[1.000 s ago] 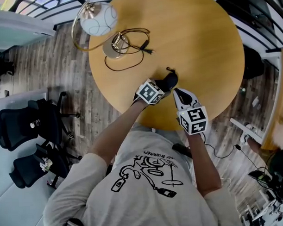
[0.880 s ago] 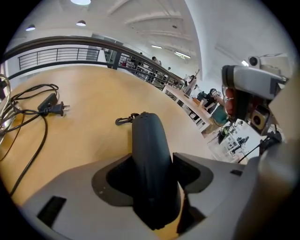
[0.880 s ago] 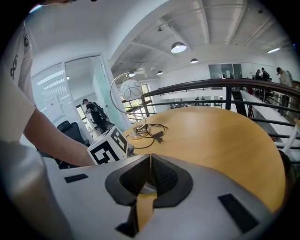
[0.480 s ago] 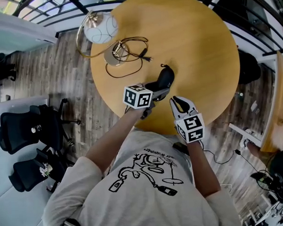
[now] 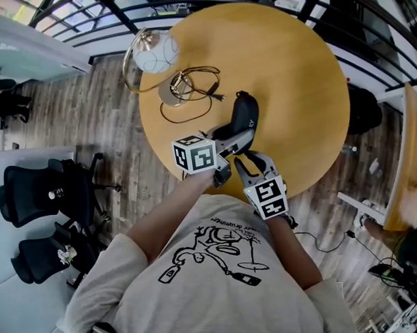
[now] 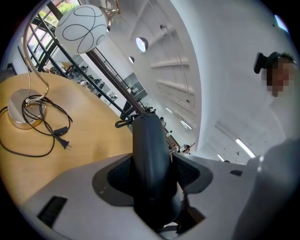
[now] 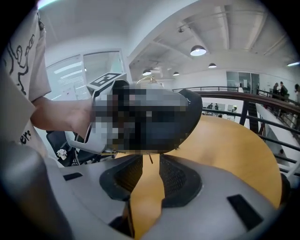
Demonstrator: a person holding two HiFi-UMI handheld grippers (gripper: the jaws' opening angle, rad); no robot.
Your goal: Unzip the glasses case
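Read the left tongs (image 6: 151, 176) as pinching the near end of the dark, oblong, hard-shell glasses case (image 5: 245, 115), after a slight closing just now, with the pads (image 6: 115, 178) pressed on both long flanks. Read the right tongs (image 7: 149, 165) as spread and holding nothing, with only bare wood showing through the gap.

Step in hand, as judged: presenting the case for unzipping, with no gap visible between the shell halves and the zip apparently not yet run. Next move, as judged: bring the right tongs up to the zip pull, close on it, then draw it along the seam while keeping the left grip firm. Treat the thin tab (image 7: 149, 159) hanging under the case, just above the right gap, as the likely pull; too small to confirm.

Case position: held clear of the round light-wood desk (image 5: 307, 70), pointing from the left tongs toward 1 o'clock in the head view, with a small loop (image 5: 242, 94) at the far tip. Right tongs just beside the gripped end, at 5 o'clock from it, with no contact visible.

Further out, at 10 o'clock from the case: white globe lamp on a brass base (image 5: 154, 50) and its coiled black cord (image 5: 192, 95), well apart from the work.
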